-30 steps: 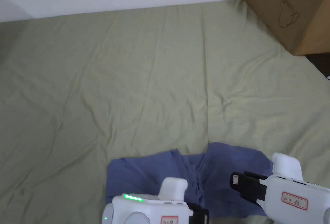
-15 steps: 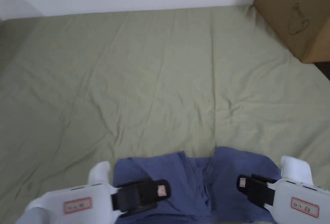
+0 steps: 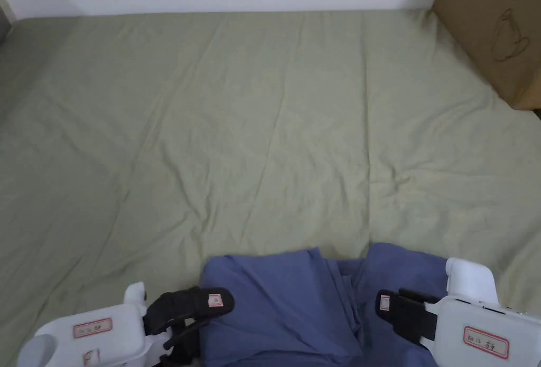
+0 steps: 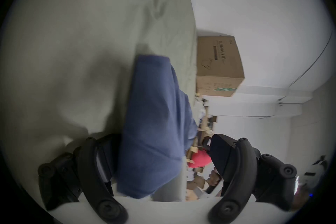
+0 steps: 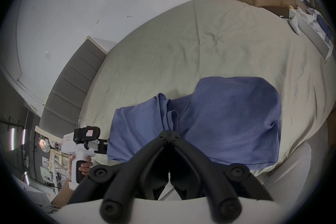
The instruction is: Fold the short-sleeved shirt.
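A: Shirt (image 3: pixel 296 304) lies bunched on the bed (image 3: pixel 264 120), just ahead of both claws, at the bed's near edge.

B: Left claw (image 4: pixel 160 160)?

A: Jaws spread wide, straddling the shirt's left edge. One jaw sits low beside the cloth, the other stands clear above it. Not gripping yet. Likely lining up a pinch on that edge.

B: Right claw (image 5: pixel 171 134)?

A: Jaws clenched tip to tip, over the shirt near its middle folds. Whether cloth is caught between them, cannot tell.

B: Why both at the near side?

A: Probably to take two edges and spread it flat before folding.
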The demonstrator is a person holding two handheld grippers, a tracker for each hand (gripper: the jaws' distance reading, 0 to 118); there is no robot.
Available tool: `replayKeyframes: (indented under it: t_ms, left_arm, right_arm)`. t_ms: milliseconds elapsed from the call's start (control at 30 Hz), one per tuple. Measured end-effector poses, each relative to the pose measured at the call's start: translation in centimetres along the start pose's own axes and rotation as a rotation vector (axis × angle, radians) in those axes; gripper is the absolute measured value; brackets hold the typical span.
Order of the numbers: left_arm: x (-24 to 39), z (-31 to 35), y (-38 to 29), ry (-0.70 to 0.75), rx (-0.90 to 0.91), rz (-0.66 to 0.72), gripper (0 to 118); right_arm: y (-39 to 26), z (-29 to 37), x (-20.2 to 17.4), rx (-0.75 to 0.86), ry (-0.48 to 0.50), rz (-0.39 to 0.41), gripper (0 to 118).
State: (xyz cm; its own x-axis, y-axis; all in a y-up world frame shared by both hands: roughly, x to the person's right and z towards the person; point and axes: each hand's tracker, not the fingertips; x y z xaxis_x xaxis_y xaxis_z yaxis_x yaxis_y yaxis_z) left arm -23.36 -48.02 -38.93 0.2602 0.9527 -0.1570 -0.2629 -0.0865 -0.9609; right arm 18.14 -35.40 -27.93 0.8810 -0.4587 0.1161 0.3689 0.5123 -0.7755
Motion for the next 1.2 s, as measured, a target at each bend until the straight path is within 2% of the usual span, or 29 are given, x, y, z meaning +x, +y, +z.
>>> replayKeyframes:
  t_ms: [33, 67, 100, 133, 167, 200, 233, 333, 467, 600, 700, 800, 933, 1067, 1200]
  left_arm:
    - [-0.2, -1.2, -0.2, -0.008, -0.035, 0.024, 98]
    - [-0.5, -1.8, -0.2, 0.006, -0.063, 0.014, 86]
    - [-0.3, -2.2, -0.1, 0.08, -0.084, -0.037, 50]
    - [-0.1, -2.8, -0.3, 0.23, -0.081, -0.088, 13]
    - [-0.8, -2.8, -0.1, 0.319, -0.082, -0.108, 13]
    - [-0.5, -2.0, 0.0, 0.146, -0.089, -0.099, 13]
    - [0.2, -1.2, 0.2, 0.131, -0.084, -0.082, 13]
    - [2.0, 0.3, 0.3, 0.262, -0.083, -0.217, 13]
    - [2.9, 5.8, 1.4, 0.354, -0.035, -0.26, 13]
    - [4.2, 11.7, 1.2, 0.522, 0.096, -0.216, 13]
    - [6.8, 12.8, -0.1, 0.636, 0.146, -0.306, 13]
    - [10.0, 11.5, -1.3, 0.667, 0.128, -0.381, 13]
    - [15.1, 8.0, -3.2, 0.792, 0.119, -0.565, 13]
    - [20.1, 3.4, -5.8, 0.785, 0.052, -0.756, 13]
    - [22.1, -3.1, -7.9, 0.799, -0.1, -0.907, 13]
  right_arm:
    - [0.0, 0.0, 0.0, -0.002, 0.002, 0.001, 0]
    - [0.0, 0.0, -0.1, -0.003, 0.002, 0.001, 0]
    - [0.0, 0.0, -0.2, -0.002, 0.001, 0.0, 0]
    - [0.0, 0.1, -0.2, -0.001, 0.001, 0.001, 0]
    - [0.0, 0.2, -0.4, 0.001, -0.002, 0.002, 0]
    - [0.0, 0.3, -0.5, 0.008, -0.004, 0.007, 0]
    - [0.1, 0.3, -0.5, 0.008, -0.004, 0.012, 0]
    - [0.2, 0.3, -0.5, 0.007, -0.006, 0.016, 0]
    - [0.2, 0.6, -0.5, 0.014, 0.005, 0.009, 0]
    - [-0.1, 0.7, 0.1, 0.023, 0.031, -0.011, 0]
    - [-0.4, 0.4, 0.6, 0.018, 0.042, -0.029, 0]
    - [-0.5, 0.7, 1.0, 0.018, 0.051, -0.039, 0]
    - [-0.5, 1.7, 2.0, 0.041, 0.057, -0.052, 0]
    - [-0.5, 2.5, 3.4, 0.062, 0.043, -0.081, 0]
    - [-0.6, 3.2, 5.5, 0.094, 0.106, -0.226, 0]
